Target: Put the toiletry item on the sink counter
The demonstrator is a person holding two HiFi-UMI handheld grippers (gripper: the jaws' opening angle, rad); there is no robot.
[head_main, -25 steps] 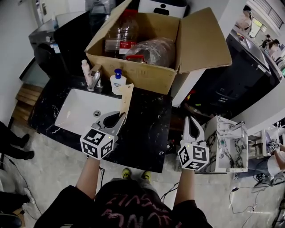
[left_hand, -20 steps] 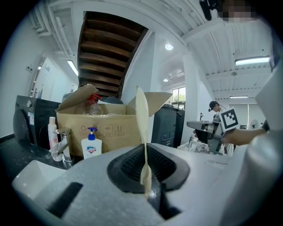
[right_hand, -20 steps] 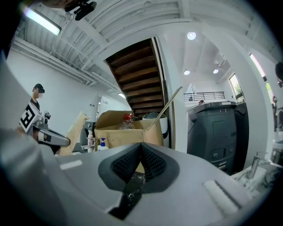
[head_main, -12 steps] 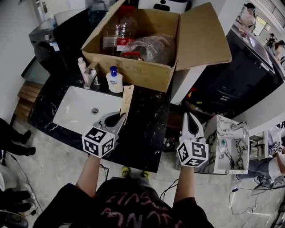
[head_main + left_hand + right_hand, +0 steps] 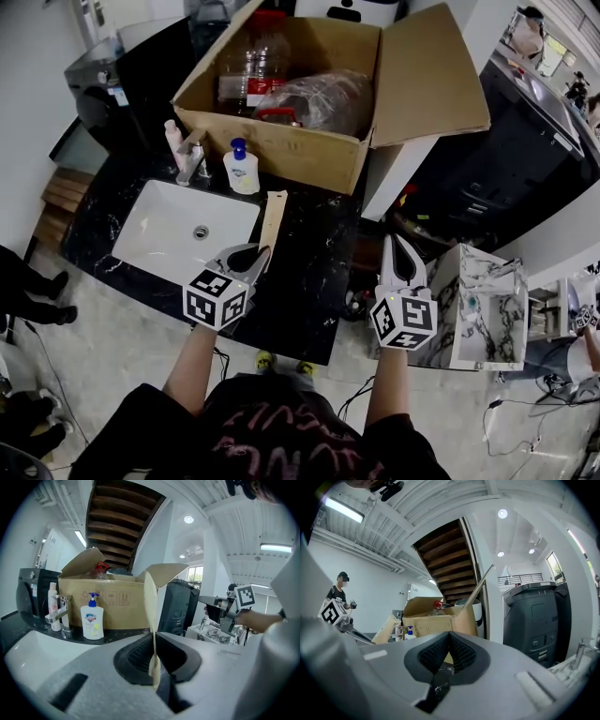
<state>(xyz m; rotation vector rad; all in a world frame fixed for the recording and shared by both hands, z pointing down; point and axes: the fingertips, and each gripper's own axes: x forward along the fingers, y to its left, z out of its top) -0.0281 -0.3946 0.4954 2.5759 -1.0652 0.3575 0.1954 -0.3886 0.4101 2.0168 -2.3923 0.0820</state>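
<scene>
Across the middle of the head view runs a black marble counter with a white sink basin set into it at 9 o'clock. At its back edge stand a faucet, a slim pale bottle and a soap dispenser. Behind them, at 12 o'clock, sits an open cardboard box holding plastic bottles and a clear bag. Off the counter at 4 o'clock is a marble-patterned box. The gripper views show a white hall, the underside of a wooden staircase, ceiling lights and a tall dark grey machine.

At 7 o'clock the left gripper is held out from a bare forearm over the counter's front part, just right of the basin. Its jaws are clamped on the near end of the toiletry item, a thin, flat, beige strip that points from the jaws toward the soap dispenser and box. In the left gripper view it stands edge-on between the pads. Whether its far end touches the counter cannot be told.

At 4 o'clock the right gripper hangs beyond the counter's right edge, pointing toward 12 o'clock. Its jaws are pressed together with nothing between them.
</scene>
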